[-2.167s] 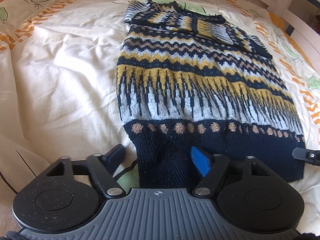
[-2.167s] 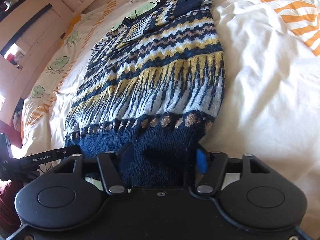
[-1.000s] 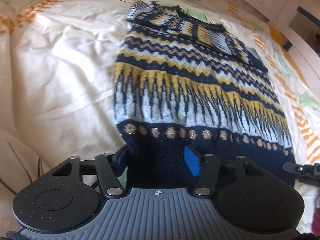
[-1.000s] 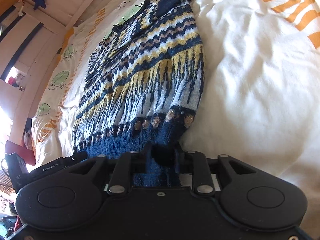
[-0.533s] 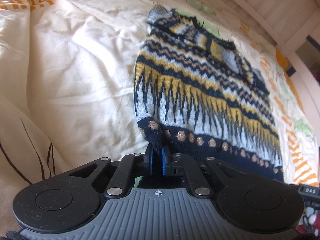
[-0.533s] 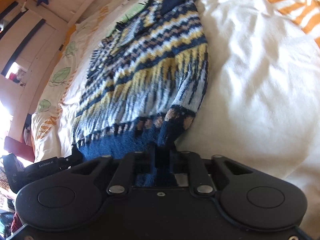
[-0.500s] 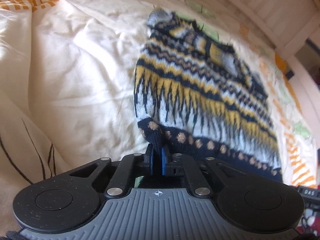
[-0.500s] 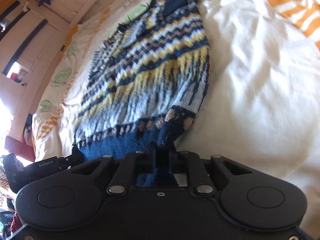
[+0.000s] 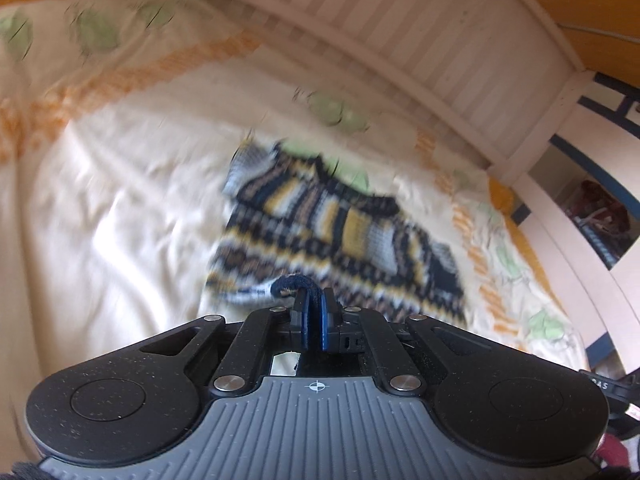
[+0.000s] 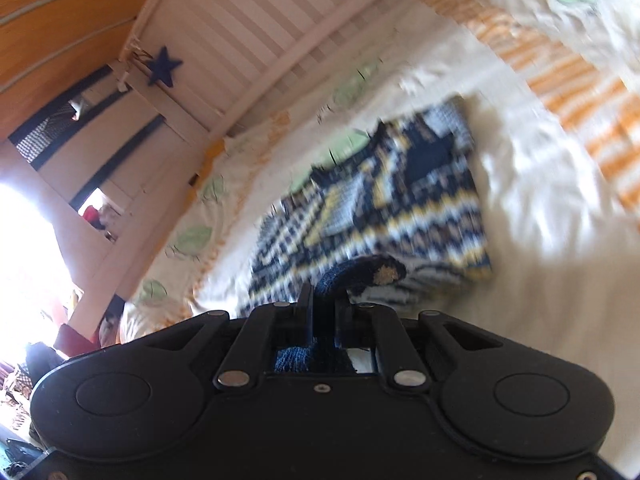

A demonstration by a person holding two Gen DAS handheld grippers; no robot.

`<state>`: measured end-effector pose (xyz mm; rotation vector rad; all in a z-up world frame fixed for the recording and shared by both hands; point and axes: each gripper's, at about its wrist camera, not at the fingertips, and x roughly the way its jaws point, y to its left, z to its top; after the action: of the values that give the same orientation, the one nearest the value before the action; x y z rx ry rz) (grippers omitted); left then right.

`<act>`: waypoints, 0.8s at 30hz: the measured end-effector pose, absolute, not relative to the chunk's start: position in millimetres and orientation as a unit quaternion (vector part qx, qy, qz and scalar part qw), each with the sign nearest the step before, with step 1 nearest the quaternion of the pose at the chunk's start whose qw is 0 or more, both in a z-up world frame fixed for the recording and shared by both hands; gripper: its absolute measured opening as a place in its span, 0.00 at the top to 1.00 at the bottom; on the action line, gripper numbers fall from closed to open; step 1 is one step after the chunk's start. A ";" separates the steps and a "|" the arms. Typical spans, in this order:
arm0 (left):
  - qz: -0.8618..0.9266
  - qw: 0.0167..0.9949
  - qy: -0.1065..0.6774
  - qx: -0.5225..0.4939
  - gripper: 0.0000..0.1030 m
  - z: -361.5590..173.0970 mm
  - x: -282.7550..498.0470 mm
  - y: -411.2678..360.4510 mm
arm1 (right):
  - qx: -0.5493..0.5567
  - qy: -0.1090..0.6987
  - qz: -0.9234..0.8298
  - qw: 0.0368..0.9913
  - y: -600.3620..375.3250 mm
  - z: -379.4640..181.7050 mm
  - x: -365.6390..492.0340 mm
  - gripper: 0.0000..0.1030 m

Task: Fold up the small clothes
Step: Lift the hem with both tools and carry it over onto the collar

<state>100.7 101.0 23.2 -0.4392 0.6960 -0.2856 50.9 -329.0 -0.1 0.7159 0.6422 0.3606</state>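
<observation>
A small knitted sweater [image 9: 340, 236] in navy, yellow and grey patterns lies on the bed, sleeves folded in; it also shows in the right wrist view [image 10: 400, 204]. My left gripper [image 9: 314, 304] is shut on the navy hem [image 9: 292, 284] at its left corner, lifted above the sweater's body. My right gripper [image 10: 324, 300] is shut on the hem's right corner [image 10: 360, 276], also lifted. The lower part of the sweater hangs from both grippers and is mostly hidden below them. Both views are motion-blurred.
The cream duvet [image 9: 112, 208] with orange stripes and green leaves covers the bed. A white slatted headboard [image 9: 400, 40] runs along the far side, also seen in the right wrist view [image 10: 260, 32]. The other gripper's edge [image 9: 616, 388] shows at lower right.
Both grippers closed on the hem corners, then lifted and carried the hem forward toward the collar. The views now tilt up to the headboard and less of the sweater's length shows.
</observation>
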 end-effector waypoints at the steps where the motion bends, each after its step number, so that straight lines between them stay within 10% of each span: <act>1: -0.140 0.909 0.331 -0.213 0.95 26.3 108.3 99.7 | 0.341 0.301 0.175 0.873 -330.0 3.2 58.1 0.84; 24: -0.107 0.925 0.304 -0.199 0.95 9.6 335.4 67.7 | 0.314 0.290 0.141 0.893 -334.9 -27.9 294.3 0.84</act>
<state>335.4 67.7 9.6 -0.4087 0.6242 -0.2194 294.3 -334.9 -27.9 0.6523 0.6011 0.2935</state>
